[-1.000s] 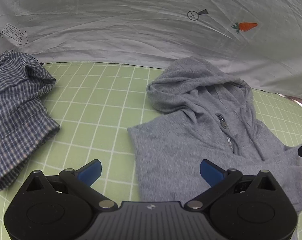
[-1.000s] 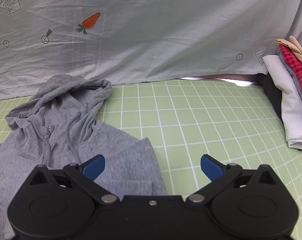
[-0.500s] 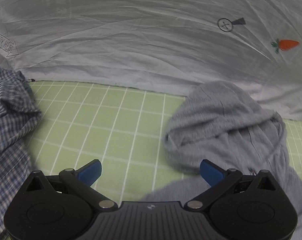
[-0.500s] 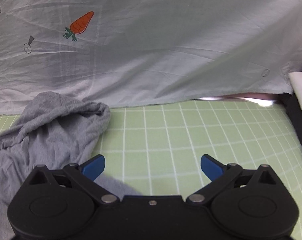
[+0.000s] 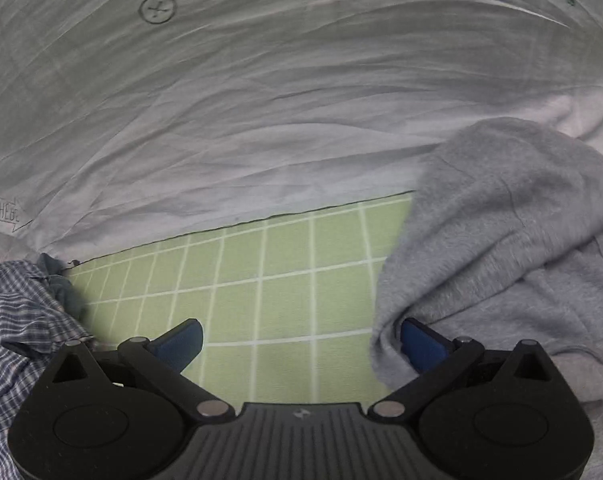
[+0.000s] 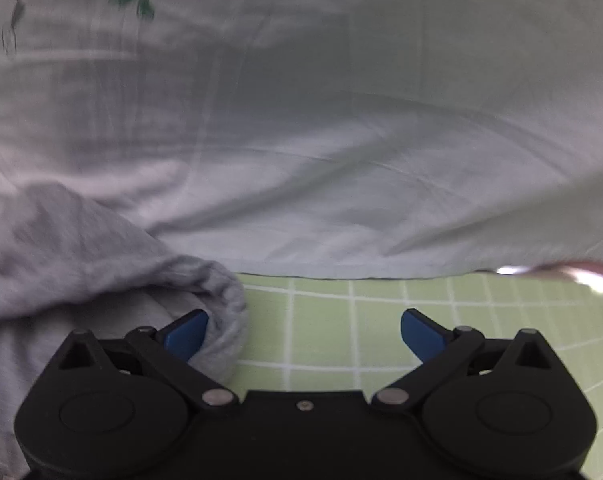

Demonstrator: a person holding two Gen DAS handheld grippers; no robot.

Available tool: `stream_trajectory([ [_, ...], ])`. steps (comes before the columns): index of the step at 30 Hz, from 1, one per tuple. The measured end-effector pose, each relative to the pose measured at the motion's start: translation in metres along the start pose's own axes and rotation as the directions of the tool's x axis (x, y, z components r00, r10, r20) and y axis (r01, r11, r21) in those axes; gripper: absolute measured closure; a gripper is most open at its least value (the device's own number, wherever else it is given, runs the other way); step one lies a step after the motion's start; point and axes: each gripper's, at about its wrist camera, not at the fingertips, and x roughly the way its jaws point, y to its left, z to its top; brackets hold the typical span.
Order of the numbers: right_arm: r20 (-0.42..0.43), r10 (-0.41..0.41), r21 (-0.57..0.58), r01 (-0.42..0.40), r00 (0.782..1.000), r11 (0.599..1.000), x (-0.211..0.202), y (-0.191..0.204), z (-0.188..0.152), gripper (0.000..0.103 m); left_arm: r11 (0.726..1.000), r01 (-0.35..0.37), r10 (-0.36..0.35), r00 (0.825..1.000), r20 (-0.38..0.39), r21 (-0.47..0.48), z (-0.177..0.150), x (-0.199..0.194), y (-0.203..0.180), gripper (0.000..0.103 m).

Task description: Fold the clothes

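I find the left gripper (image 5: 301, 338) released, its blue fingers spread wide and low over the green grid mat (image 5: 285, 280). The grey hoodie (image 5: 501, 240) lies on the mat to the right in this view; its hood edge drapes against the inner face of the right-hand finger, and nothing is clamped. A blue checked shirt (image 5: 17, 320) lies bunched at the left edge, just beside the gripper housing. A pale printed sheet (image 5: 261, 100) rises behind the mat.

I find the right gripper (image 6: 303, 332) likewise released, fingers wide apart. Here the hoodie (image 6: 81, 248) sits at the left, a rolled fold of its hood touching the left-hand finger. The mat (image 6: 341, 320) shows bare between the fingers. This view is blurred.
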Motion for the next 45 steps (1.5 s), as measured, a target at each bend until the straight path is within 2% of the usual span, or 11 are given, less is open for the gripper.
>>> stream_trajectory([
  [6,0.017,-0.067,0.043,0.066,0.998,0.997,-0.009,-0.011,-0.005,0.0,0.999,-0.001,0.002,1.0,0.03,-0.053,-0.001,-0.008,0.011,0.0],
  [9,0.073,-0.097,0.03,0.095,0.993,0.995,-0.022,-0.007,-0.004,0.0,0.995,0.055,-0.051,0.998,0.043,-0.088,0.002,-0.014,0.006,0.0],
  [11,0.099,-0.106,0.014,0.105,0.989,0.994,-0.029,-0.006,-0.002,0.0,0.992,0.116,-0.114,0.993,0.04,-0.058,0.001,-0.015,-0.001,0.0],
  [13,0.11,-0.109,-0.004,0.11,0.988,0.994,-0.032,-0.004,0.001,0.0,0.992,0.119,-0.118,0.993,0.018,-0.031,-0.001,-0.011,-0.01,0.0],
  [18,0.105,-0.102,-0.024,0.105,0.989,0.994,-0.029,-0.005,0.001,0.0,0.992,0.097,-0.099,0.995,-0.029,-0.075,-0.005,0.004,-0.005,0.0],
  [22,0.095,-0.099,-0.022,0.102,0.99,0.995,-0.025,-0.006,-0.002,0.0,0.996,-0.013,0.012,1.0,-0.017,-0.091,-0.002,0.01,0.007,0.0],
  [25,0.096,-0.102,-0.016,0.104,0.99,0.994,-0.023,-0.007,-0.004,0.0,0.989,0.006,-0.006,1.0,0.005,-0.148,0.001,0.009,0.014,0.0],
  [30,0.126,-0.122,0.024,0.12,0.984,0.992,-0.039,-0.012,-0.004,0.0,0.967,0.04,-0.014,0.995,0.103,-0.253,0.007,-0.022,0.027,0.0],
  [36,0.199,-0.18,0.117,0.159,0.963,0.98,-0.097,-0.039,-0.013,0.0,0.934,0.149,-0.079,0.972,0.22,-0.325,0.007,-0.075,0.04,0.0],
  [42,0.253,-0.252,0.139,0.222,0.934,0.965,-0.169,-0.059,-0.051,0.0,0.93,0.187,-0.094,0.953,0.289,-0.317,-0.017,-0.134,0.037,0.0],
  [45,0.275,-0.28,0.135,0.252,0.92,0.958,-0.205,-0.065,-0.076,0.0,0.927,0.199,-0.105,0.951,0.29,-0.319,-0.039,-0.156,0.036,0.0],
])
